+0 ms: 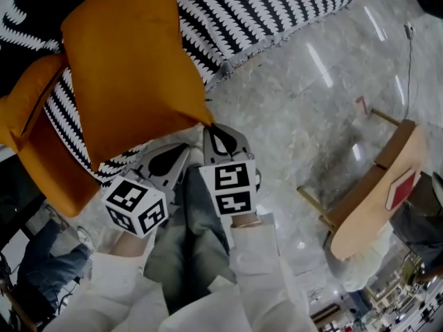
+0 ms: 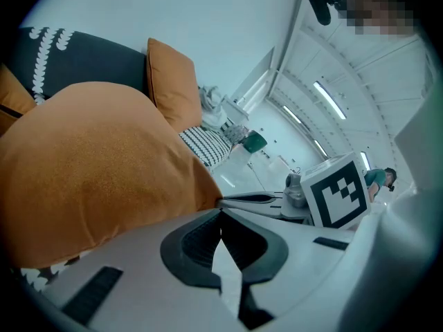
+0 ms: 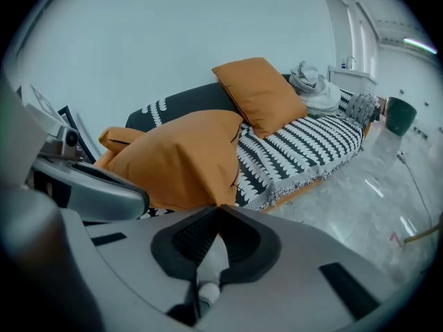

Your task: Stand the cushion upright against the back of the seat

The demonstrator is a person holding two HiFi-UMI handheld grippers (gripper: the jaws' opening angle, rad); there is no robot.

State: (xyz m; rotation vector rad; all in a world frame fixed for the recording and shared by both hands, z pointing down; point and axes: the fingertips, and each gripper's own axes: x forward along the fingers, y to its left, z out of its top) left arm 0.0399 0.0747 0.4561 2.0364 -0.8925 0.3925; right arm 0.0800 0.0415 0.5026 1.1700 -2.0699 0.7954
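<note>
Pale marble floor (image 1: pixel 311 116) runs beside a patterned sofa (image 1: pixel 263 19), and only the head view shows the wooden chair (image 1: pixel 374 192) standing on it. Only the right gripper view shows a second cushion (image 3: pixel 259 95) propped against the backrest. The orange cushion (image 1: pixel 131 68) lies over the seat's near end, one corner pointing off the front edge, its length running back toward the backrest. The right gripper (image 3: pixel 218 207) pinches that corner. The left gripper (image 2: pixel 220 209) has its jaws together at the same edge; whether they hold any fabric I cannot tell.

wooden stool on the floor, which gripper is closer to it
Right. The right gripper, pinching the orange cushion's corner, is on the wooden stool's side; the left gripper sits beyond it, farther off.
</note>
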